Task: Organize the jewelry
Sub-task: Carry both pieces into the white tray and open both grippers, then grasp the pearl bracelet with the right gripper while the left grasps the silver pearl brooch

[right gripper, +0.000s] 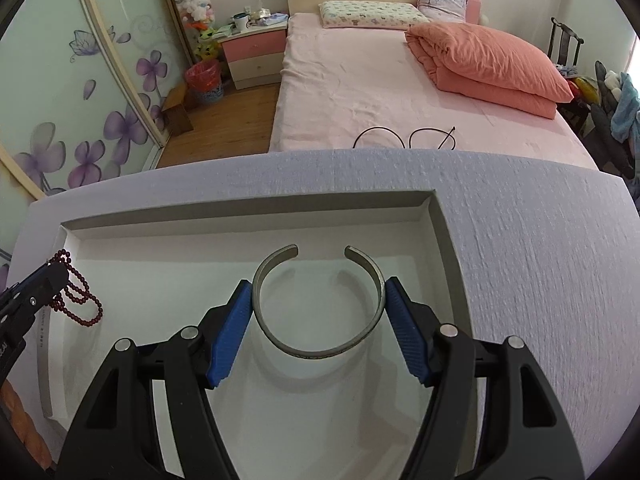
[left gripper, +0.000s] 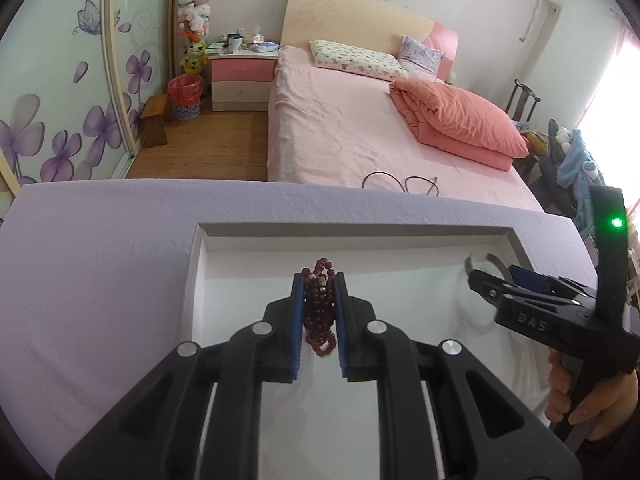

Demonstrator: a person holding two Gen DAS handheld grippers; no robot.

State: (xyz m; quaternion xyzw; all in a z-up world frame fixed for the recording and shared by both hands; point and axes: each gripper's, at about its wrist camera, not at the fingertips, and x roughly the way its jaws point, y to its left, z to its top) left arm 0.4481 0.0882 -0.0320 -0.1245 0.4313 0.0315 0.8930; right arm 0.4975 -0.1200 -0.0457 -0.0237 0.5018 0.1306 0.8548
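Over one white tray (right gripper: 448,240), left claw (left gripper: 319,312) grips one bead strand (left gripper: 319,304); right claw (right gripper: 318,312) clamps one bangle (right gripper: 318,300).

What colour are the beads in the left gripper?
Dark red beads, clearest in the left wrist view.

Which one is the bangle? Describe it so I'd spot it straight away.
Find the white recessed tray in the lilac board before the pink bed. Over it, the right gripper clamps a silver open cuff bangle between blue pads. Unlike the dark red bead strand beside it, it is one rigid metal band with a gap.
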